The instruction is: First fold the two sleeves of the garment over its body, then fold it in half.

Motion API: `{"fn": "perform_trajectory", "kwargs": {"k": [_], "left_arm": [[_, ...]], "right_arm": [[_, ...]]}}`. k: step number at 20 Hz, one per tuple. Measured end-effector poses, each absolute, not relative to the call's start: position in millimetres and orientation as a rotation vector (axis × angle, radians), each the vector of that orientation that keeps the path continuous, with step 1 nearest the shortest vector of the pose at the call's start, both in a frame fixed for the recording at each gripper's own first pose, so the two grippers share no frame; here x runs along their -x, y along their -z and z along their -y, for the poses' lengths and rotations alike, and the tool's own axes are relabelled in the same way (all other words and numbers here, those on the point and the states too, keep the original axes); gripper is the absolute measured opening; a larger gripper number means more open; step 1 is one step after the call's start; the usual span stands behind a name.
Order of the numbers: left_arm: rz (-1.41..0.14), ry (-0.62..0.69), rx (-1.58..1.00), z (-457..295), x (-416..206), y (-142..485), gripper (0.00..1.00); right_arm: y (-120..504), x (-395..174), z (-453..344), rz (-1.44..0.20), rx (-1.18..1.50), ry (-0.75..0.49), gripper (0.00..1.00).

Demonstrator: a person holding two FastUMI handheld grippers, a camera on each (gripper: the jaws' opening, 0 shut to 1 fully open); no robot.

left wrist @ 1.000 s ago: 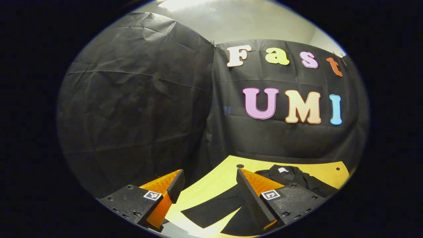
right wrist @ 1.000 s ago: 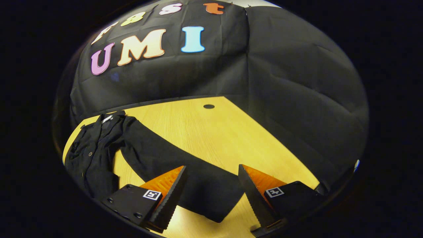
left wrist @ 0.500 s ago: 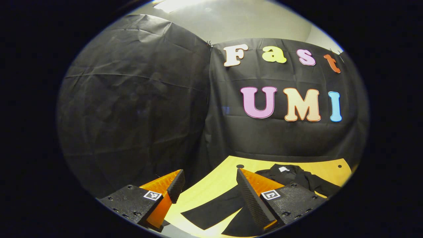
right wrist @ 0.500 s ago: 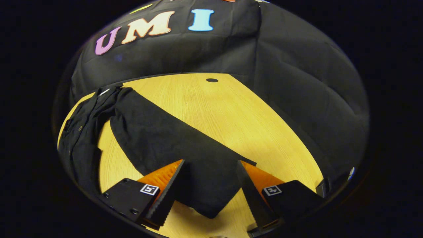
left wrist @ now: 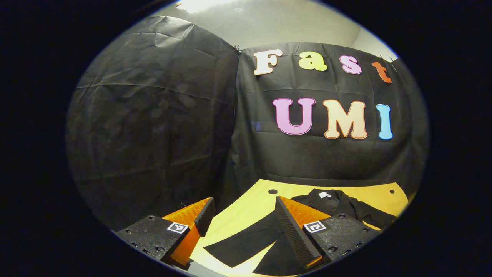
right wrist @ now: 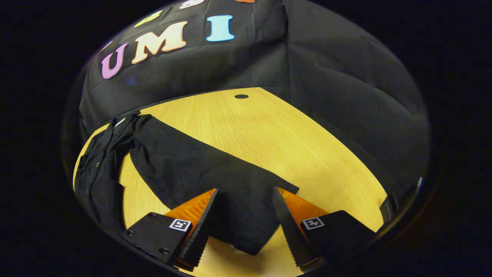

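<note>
A black button-up garment (right wrist: 103, 169) lies spread on the yellow wooden table (right wrist: 276, 134). In the right gripper view its long sleeve (right wrist: 200, 169) runs from the shoulder toward me, and the cuff end (right wrist: 246, 227) lies between the fingers of my right gripper (right wrist: 242, 227), which is open just above it. In the left gripper view the other sleeve (left wrist: 246, 240) stretches across the table below my left gripper (left wrist: 242, 227), open with nothing between its fingers. The collar with a white tag (left wrist: 324, 195) shows farther back.
Black cloth walls close the booth behind and beside the table. Small dark holes (right wrist: 241, 96) sit in the tabletop near its far edge. Bare wood lies to the right of the sleeve in the right gripper view.
My right gripper has dropped down and forward over the sleeve's cuff, which now lies between its open fingers. The left gripper has drifted slightly; the garment has not moved.
</note>
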State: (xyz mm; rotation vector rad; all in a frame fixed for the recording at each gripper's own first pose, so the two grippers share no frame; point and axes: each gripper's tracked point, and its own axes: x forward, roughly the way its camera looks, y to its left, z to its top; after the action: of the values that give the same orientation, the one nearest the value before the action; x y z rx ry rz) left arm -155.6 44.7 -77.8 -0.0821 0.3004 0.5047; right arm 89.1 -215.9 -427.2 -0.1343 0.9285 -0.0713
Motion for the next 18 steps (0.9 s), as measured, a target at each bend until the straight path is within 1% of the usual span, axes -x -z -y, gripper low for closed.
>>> {"fn": "perform_trajectory", "kwargs": {"k": [1, 4, 5, 6, 7, 8, 9, 10, 11, 13, 14, 15, 16, 17, 18], "left_arm": [[-0.302, -0.504, 0.089, -45, 156, 80, 0.93], [-0.311, -0.5, 0.105, -46, 157, 84, 0.93], [-0.31, -0.498, 0.108, -45, 157, 84, 0.93], [-0.309, -0.494, 0.11, -44, 156, 83, 0.93], [-0.308, -0.489, 0.11, -43, 155, 82, 0.93], [-0.307, -0.484, 0.108, -43, 154, 83, 0.93], [-0.305, -0.477, 0.106, -42, 153, 82, 0.93], [-0.304, -0.471, 0.105, -41, 152, 81, 0.93], [-0.303, -0.466, 0.107, -40, 150, 81, 0.93], [-0.303, -0.457, 0.111, -39, 149, 82, 0.93], [-0.302, -0.455, 0.113, -38, 148, 82, 0.93], [-0.301, -0.454, 0.115, -39, 149, 82, 0.93], [-0.301, -0.453, 0.117, -40, 148, 83, 0.93], [-0.301, -0.454, 0.12, -40, 148, 84, 0.93], [-0.301, -0.454, 0.123, -41, 148, 85, 0.93]], "right_arm": [[427, -90, 213, -0.93, 0.138, 0.065, 0.81], [428, -90, 204, -0.934, 0.141, 0.04, 0.64], [428, -90, 201, -0.934, 0.146, 0.034, 0.51], [428, -90, 199, -0.938, 0.156, 0.026, 0.45], [428, -90, 198, -0.938, 0.17, 0.028, 0.35], [428, -90, 199, -0.937, 0.184, 0.027, 0.32], [428, -90, 196, -0.934, 0.185, 0.011, 0.31], [427, -91, 196, -0.926, 0.194, 0.012, 0.28], [428, -91, 194, -0.928, 0.197, 0.003, 0.19], [429, -90, 193, -0.941, 0.203, -0.003, 0.14], [428, -90, 192, -0.949, 0.195, -0.014, 0.14], [428, -88, 190, -0.961, 0.183, -0.01, 0.1], [426, -89, 190, -0.97, 0.172, -0.011, 0.08], [425, -89, 189, -0.979, 0.161, -0.008, 0.04], [427, -89, 190, -0.987, 0.154, -0.008, 0.04]]}}
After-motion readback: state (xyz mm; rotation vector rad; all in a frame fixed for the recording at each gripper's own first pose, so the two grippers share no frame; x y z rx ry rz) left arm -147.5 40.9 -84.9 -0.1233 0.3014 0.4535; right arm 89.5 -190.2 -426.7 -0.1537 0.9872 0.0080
